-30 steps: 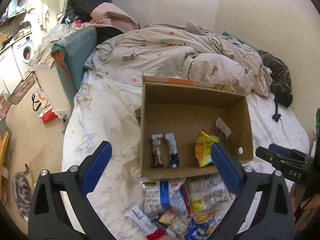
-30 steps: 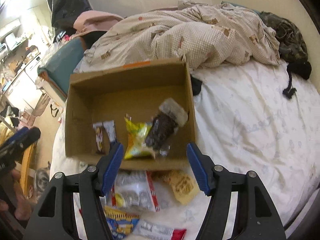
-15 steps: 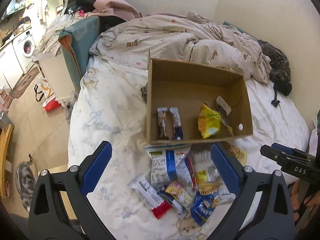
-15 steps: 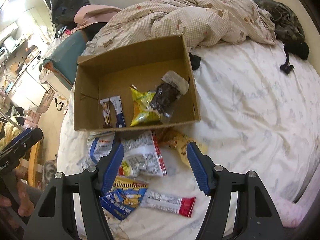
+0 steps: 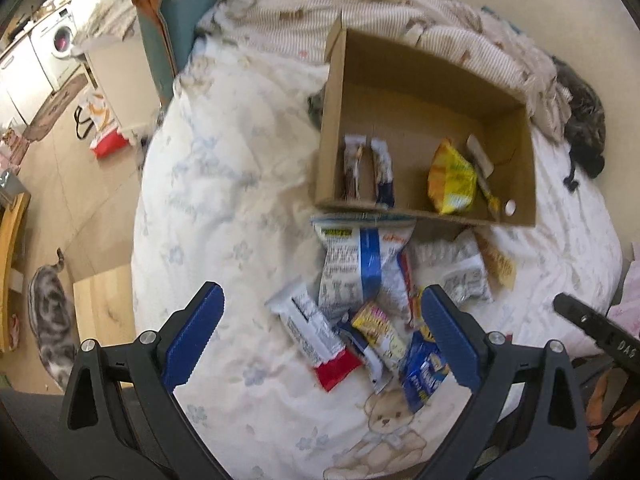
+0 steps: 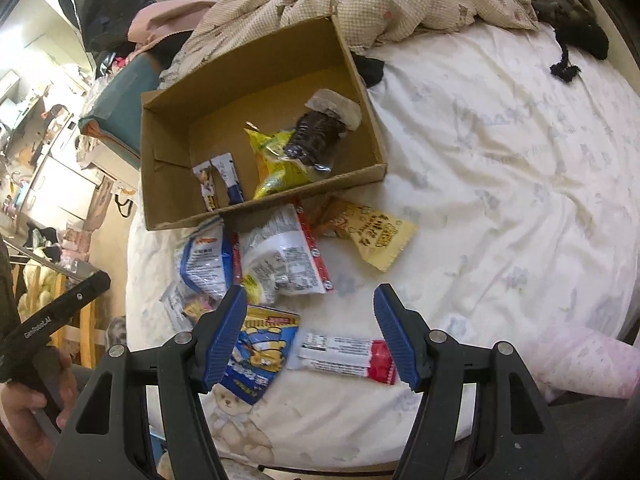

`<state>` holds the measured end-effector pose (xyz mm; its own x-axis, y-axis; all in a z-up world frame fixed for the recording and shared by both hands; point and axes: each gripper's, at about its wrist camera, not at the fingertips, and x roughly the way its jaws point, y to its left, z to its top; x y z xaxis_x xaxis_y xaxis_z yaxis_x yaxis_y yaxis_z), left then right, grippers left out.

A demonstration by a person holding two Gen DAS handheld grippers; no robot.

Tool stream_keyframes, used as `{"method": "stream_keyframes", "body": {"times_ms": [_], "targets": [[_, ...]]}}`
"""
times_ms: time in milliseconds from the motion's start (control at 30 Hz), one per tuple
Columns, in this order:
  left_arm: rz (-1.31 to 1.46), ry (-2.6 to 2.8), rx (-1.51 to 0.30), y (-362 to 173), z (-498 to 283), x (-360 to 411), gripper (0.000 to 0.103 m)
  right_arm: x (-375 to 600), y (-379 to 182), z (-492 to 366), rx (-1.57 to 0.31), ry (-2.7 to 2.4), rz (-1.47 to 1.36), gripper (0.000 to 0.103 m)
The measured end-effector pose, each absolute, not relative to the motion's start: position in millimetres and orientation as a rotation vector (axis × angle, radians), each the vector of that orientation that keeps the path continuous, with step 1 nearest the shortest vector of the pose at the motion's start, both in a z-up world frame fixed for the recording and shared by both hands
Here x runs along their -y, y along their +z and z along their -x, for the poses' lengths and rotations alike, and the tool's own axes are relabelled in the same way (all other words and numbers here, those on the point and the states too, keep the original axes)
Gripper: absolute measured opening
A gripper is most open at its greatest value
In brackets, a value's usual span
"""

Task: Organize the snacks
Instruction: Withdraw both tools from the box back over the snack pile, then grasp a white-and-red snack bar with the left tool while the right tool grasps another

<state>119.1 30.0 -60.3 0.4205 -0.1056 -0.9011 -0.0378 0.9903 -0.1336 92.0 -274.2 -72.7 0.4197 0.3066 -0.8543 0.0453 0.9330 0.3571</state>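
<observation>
- The left tool point(image 5: 320, 338) is held wide open above the bed point(image 5: 224, 208); nothing is gripped or touched by its blue pads point(image 5: 192, 338).
- Between and just ahead of its fingers a heap of snack packets point(image 5: 360, 280) is seen, with a white and red bar point(image 5: 312, 338) nearest its left finger and a blue packet point(image 5: 424, 372) by its right finger.
- The right tool point(image 6: 310, 334) is likewise spread open and empty; the blue packet point(image 6: 256, 354) lies at its left finger, and the white and red bar point(image 6: 344, 356) between the fingers.
- The cardboard box point(image 6: 168, 184) stands ahead of both tools, beyond the heap; two small bars point(image 6: 218, 180), a yellow bag point(image 6: 276, 160) and a dark cookie pack point(image 6: 320, 136) are held in it.
- A yellow sachet point(image 6: 372, 236) lies ahead of the right tool, just outside the near wall of the box.
- Compared with half a second earlier, both tools have been drawn back from the box, and more of the heap is now framed between the fingers; both are as widely opened as before.
</observation>
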Motion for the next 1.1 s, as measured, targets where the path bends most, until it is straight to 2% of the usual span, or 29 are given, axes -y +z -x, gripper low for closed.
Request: {"method": "stream_keyframes", "body": {"times_ms": [67, 133, 200, 300, 733, 833, 867, 900, 1100], "targets": [[0.156, -0.018, -1.184, -73.6, -120.1, -30.7, 0.097, 278.9, -74.9, -91.5, -1.138, 0.158, -0.360, 0.069], [0.190, 0.017, -1.253, -94.1, -121.4, -33.2, 0.088, 282.9, -77.6, -91.7, -1.148, 0.154, -0.382, 0.069], [0.235, 0.046, -1.332, -119.0, -123.9, -36.3, 0.075, 285.7, -78.8, -92.0, -1.150, 0.149, -0.400, 0.069], [0.253, 0.086, -1.412, -150.5, -127.3, -33.3, 0.069, 285.8, -78.5, -93.2, -1.148, 0.144, -0.399, 0.069], [0.187, 0.157, -1.522, -187.2, -113.9, -33.6, 0.068, 284.2, -80.6, -96.0, -1.154, 0.137, -0.379, 0.069], [0.158, 0.175, -1.525, -190.7, -109.5, -40.2, 0.055, 283.4, -81.3, -97.1, -1.154, 0.138, -0.378, 0.069], [0.151, 0.171, -1.519, -189.7, -109.6, -39.4, 0.040, 283.3, -81.6, -97.4, -1.156, 0.136, -0.375, 0.069], [0.137, 0.160, -1.511, -187.7, -109.7, -37.3, 0.030, 283.4, -82.7, -98.1, -1.160, 0.134, -0.375, 0.069], [0.082, 0.147, -1.450, -171.6, -107.4, -33.3, 0.029, 284.7, -114.7, -101.4, -1.316, 0.096, -0.361, 0.074]]}}
